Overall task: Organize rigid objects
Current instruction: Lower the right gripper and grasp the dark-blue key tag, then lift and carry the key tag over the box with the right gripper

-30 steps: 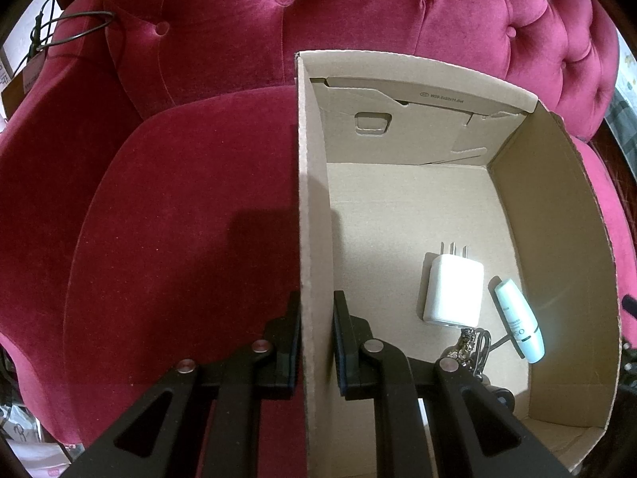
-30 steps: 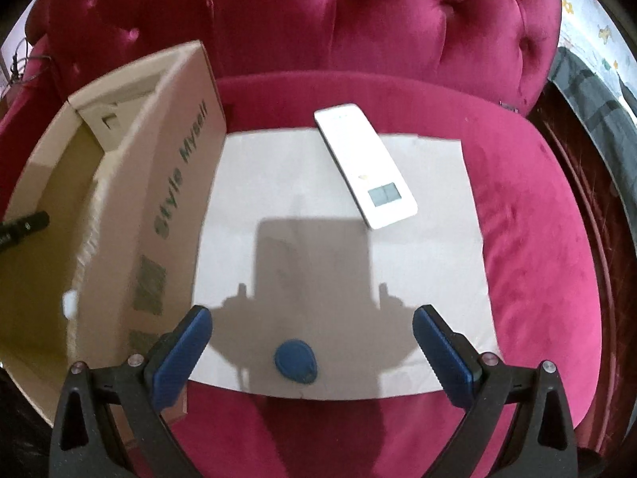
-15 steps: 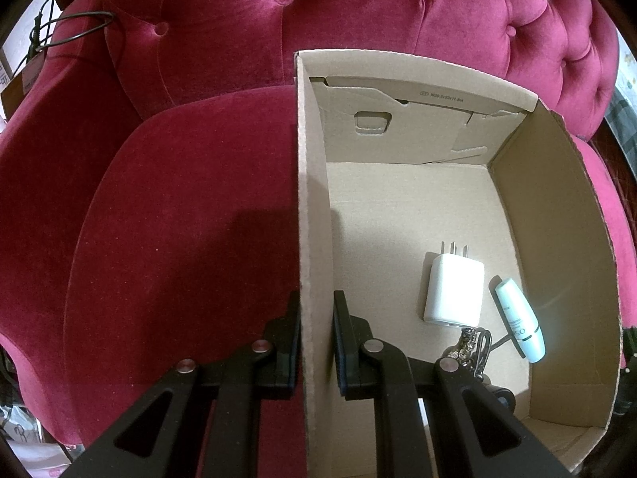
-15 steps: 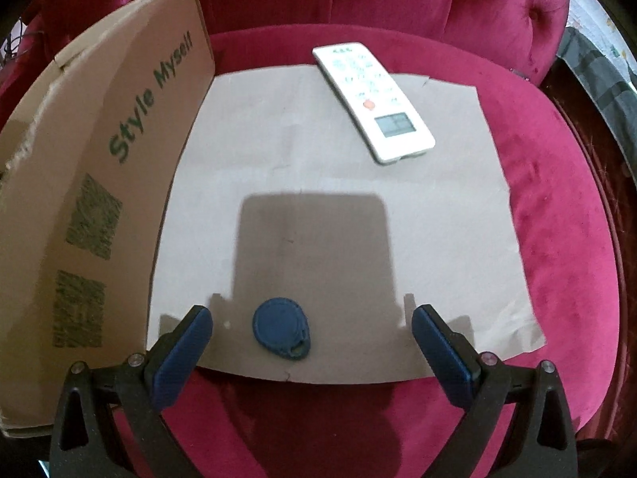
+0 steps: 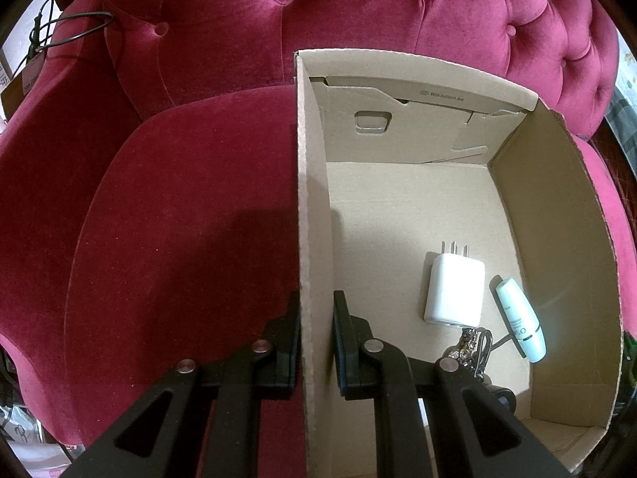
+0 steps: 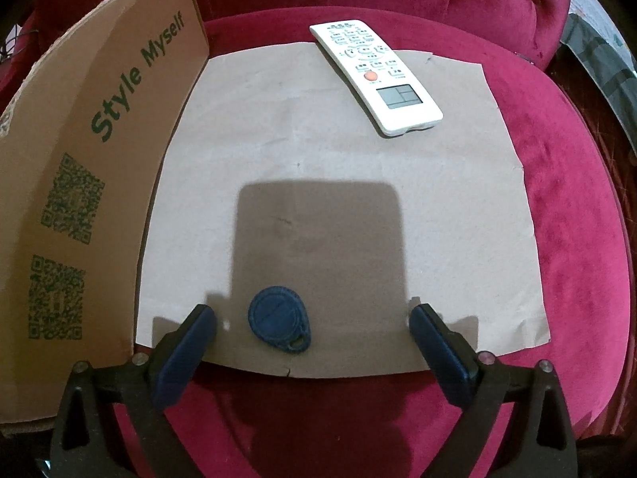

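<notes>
The left gripper (image 5: 316,306) pinches the left wall of the box (image 5: 314,199), which sits on the red sofa (image 5: 179,207) and holds a charger (image 5: 454,290), a tube (image 5: 521,318) and a keychain (image 5: 473,342). The right gripper (image 6: 312,318) is spread wide over a paper sheet (image 6: 318,139), with a blue fob (image 6: 278,318) between its fingers and nearer the left one. A remote (image 6: 374,73) lies at the sheet's far edge, and the box (image 6: 79,159) stands just left of the sheet.

You are looking at a deep crimson velvet sofa (image 5: 179,219) with a button-tufted backrest (image 5: 358,8) rising behind the seat cushion (image 6: 577,199). A black cable (image 5: 67,34) loops over the armrest at upper left. Light falls from above, casting hard-edged shadows on the seat. Grey fabric (image 6: 597,59) shows past the sofa's right edge.
</notes>
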{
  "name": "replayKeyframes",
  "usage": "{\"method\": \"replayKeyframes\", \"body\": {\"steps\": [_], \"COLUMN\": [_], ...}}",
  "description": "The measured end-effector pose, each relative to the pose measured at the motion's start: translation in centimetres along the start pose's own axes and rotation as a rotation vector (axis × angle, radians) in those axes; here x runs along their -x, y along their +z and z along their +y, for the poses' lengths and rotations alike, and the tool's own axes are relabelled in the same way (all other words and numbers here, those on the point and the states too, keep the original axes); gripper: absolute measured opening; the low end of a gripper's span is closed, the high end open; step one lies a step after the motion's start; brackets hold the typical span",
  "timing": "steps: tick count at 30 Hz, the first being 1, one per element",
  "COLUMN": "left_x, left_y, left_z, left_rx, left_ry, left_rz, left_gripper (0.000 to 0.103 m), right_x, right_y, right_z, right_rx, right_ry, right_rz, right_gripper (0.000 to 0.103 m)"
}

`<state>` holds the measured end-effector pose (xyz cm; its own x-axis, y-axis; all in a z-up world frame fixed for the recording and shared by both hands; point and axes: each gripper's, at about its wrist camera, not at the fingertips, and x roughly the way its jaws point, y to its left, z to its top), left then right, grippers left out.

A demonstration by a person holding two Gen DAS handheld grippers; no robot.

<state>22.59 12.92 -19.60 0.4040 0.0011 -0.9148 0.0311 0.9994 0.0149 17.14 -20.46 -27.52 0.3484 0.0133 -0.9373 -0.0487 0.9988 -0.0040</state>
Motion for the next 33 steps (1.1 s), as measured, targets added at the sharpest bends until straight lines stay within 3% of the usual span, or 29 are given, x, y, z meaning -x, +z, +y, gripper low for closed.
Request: {"method": "replayKeyframes", "body": {"steps": [2,5,7,9,23,33], "left_x": [0.0,0.0,0.0,0.0,-0.1,0.0], "left_y": [0.0,0.0,0.0,0.0,-0.1,0.0], "left_z": [0.0,0.0,-0.1,-0.1,-0.1,-0.1], "left_rx": [0.0,0.001,0.0,0.0,0.001,-0.001], "left_ry": [0.0,-0.001,0.001,0.001,0.0,0.002], "left_rz": [0.0,0.0,-0.001,-0.001,-0.001,-0.001], "left_gripper": [0.015,0.015,0.015,0.015,0.015,0.015], "right_x": [0.3,0.9,1.3,1.6,2.7,5.8], "right_y": [-0.1,0.0,0.1,0.3,1.4,2.1], "right_z": [-0.4,-0.2,-0.1,0.0,-0.8,0.3], "right_rx": [0.005,0.015,0.024,0.028,0.022,0.01], "right_ry": [-0.002,0.001,0.009,0.018,0.012,0.006], "right_rz": [-0.002,-0.008,-0.018,-0.02,-0.032,-0.092], "right_gripper": [0.093,0.074,0.045,0.028,0.028,0.028]}}
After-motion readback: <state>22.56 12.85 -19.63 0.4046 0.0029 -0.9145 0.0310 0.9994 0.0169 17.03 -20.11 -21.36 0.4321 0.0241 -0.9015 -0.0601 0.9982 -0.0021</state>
